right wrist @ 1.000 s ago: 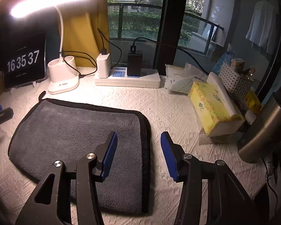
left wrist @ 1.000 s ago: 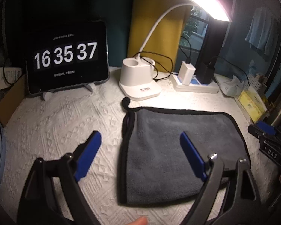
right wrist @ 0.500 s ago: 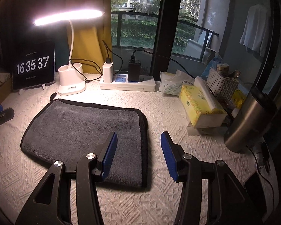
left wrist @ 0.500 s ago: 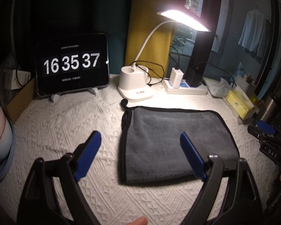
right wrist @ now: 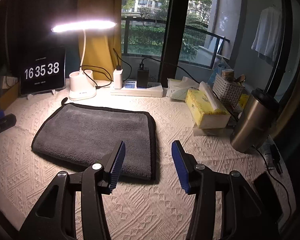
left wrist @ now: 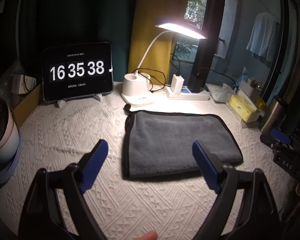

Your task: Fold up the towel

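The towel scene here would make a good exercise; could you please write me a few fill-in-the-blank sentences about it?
1. The gray towel lies on the table already ____.
2. The jaws of the left gripper and the right gripper are both ____.
3. The clock on the tablet reads 16 35 ____.
4. The tissue box beside the steel tumbler is colored ____.

Missing words: folded; open; 38; yellow

The soft grey towel with black edges point(right wrist: 94, 132) lies on a white tablecloth with bumpy diamond shapes point(right wrist: 150, 210), and the grippers' flat finger pads point(right wrist: 118, 164) are blue
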`<state>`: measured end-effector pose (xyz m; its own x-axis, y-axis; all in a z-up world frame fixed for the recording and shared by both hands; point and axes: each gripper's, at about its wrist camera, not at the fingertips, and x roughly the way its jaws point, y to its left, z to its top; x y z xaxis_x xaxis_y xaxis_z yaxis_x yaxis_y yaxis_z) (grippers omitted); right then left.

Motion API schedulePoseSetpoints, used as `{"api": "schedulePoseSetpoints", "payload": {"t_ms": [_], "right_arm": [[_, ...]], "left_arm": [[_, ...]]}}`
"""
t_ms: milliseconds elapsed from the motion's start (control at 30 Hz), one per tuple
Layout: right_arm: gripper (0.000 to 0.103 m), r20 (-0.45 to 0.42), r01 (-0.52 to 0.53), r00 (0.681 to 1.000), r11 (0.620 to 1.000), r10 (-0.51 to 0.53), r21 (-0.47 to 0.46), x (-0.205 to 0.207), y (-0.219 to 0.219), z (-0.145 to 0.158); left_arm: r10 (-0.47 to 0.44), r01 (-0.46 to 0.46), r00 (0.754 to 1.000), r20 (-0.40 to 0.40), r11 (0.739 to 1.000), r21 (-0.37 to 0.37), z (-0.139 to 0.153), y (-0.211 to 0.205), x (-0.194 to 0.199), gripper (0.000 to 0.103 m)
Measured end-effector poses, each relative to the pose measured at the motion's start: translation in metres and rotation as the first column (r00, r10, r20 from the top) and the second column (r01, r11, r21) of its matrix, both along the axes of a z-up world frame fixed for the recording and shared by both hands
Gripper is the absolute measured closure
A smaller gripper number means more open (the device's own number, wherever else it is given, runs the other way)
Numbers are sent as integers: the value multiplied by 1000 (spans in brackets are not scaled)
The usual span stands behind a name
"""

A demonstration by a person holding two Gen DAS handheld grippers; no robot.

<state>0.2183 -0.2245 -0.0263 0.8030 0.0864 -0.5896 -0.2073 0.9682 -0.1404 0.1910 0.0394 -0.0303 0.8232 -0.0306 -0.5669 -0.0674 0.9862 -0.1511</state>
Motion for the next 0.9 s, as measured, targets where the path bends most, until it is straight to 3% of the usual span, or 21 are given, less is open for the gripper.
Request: {"api": "schedulePoseSetpoints", "payload": {"t_ms": [900], "right_arm": [[52,97,-16,995,1000,14,21,-102,-6,28]], "left_arm": [[-40,40,996,77,999,10,25,-15,-91,16]]}}
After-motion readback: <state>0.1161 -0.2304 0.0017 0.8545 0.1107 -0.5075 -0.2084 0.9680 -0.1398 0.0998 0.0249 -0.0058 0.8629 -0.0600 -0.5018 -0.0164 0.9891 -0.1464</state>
